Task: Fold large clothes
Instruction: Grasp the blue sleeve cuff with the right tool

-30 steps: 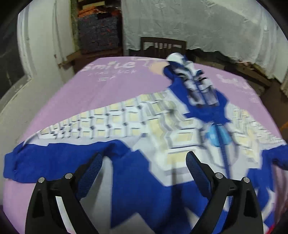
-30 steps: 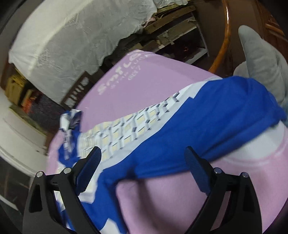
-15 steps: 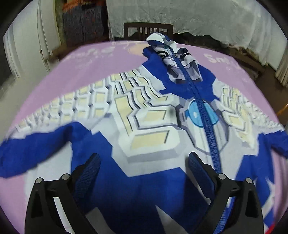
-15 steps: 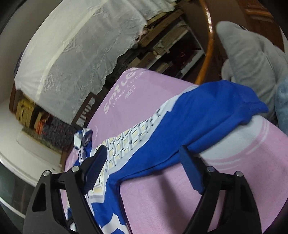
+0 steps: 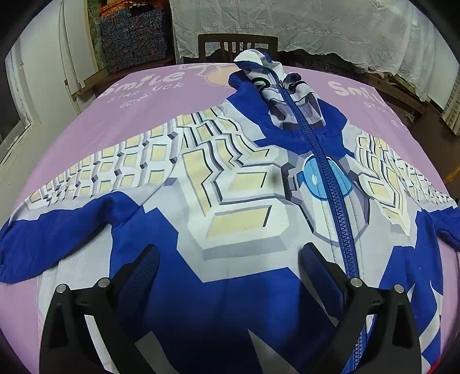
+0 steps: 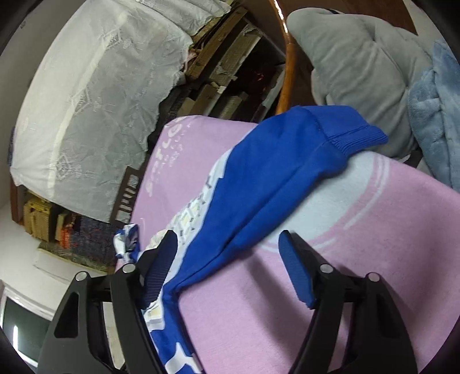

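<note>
One zip-front hooded jacket (image 5: 235,201), blue, white and cream. One pink printed table cover (image 5: 138,115). One wooden chair (image 5: 237,46). One white lace cloth (image 5: 302,26). One grey plush garment (image 6: 359,72). One light-blue fleece (image 6: 434,115). Two grippers: left gripper (image 5: 230,259), right gripper (image 6: 227,250).

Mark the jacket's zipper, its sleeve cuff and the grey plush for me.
zipper (image 5: 330,178): left wrist view, mid-chest teeth.
sleeve cuff (image 6: 359,138): right wrist view, ribbed blue band.
grey plush (image 6: 353,60): right wrist view, its body.

Both the left gripper (image 5: 228,260) and right gripper (image 6: 227,253) have black angular frames, silver rivets and ribbed blue finger pads (image 6: 296,273)
</note>
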Available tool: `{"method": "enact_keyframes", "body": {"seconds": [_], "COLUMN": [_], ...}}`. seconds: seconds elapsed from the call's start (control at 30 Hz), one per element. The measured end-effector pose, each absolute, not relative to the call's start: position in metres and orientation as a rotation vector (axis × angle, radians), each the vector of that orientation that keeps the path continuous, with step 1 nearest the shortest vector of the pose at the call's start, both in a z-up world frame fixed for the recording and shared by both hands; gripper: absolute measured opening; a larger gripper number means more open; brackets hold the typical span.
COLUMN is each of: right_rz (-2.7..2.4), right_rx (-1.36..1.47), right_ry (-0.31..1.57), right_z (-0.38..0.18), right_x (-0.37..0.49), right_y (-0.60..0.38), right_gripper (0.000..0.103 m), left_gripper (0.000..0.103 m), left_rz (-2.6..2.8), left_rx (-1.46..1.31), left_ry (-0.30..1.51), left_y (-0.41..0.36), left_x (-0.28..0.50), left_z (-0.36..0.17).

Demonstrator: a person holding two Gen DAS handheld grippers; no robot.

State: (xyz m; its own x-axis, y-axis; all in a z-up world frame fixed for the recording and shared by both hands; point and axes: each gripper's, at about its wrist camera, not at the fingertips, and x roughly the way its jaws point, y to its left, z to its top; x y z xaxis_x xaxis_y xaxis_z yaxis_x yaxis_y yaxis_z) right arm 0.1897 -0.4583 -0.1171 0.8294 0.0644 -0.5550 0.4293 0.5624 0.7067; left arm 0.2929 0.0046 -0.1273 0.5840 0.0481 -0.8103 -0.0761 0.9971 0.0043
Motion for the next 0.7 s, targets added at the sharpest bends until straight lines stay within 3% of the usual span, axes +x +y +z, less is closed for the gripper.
{"method": "enact_keyframes", "body": {"seconds": [0.13,0.47,0.63,0.7], "right_rz": [-0.308,-0.384,-0.44,-0.433], "right_rx": [1.001,1.028,1.01,1.035], "right_ry": [0.519,0.465,0.471,0.466], "right_z": [-0.117,-0.11,-0.119,-0.122], "right_x": [0.19,0.217,0.215,0.214], "right_y": [-0.473,-0.492,-0.507,-0.513], "right_gripper": [0.057,0.057,0.033,0.03], "left_gripper": [0.1,0.1,0.1,0.1], "left_rz": [0.072,0.073,0.073,0.072], "left_rx": [-0.032,-0.031,-0.031,-0.032], "left_ry": [0.944,0.944,0.943,0.943], "left_y": [0.004,0.004,0.004,0.004], "left_x": [0.293,0.293,0.293,0.292], "left_z": [-0.127,-0.128,-0.128,-0.128]}}
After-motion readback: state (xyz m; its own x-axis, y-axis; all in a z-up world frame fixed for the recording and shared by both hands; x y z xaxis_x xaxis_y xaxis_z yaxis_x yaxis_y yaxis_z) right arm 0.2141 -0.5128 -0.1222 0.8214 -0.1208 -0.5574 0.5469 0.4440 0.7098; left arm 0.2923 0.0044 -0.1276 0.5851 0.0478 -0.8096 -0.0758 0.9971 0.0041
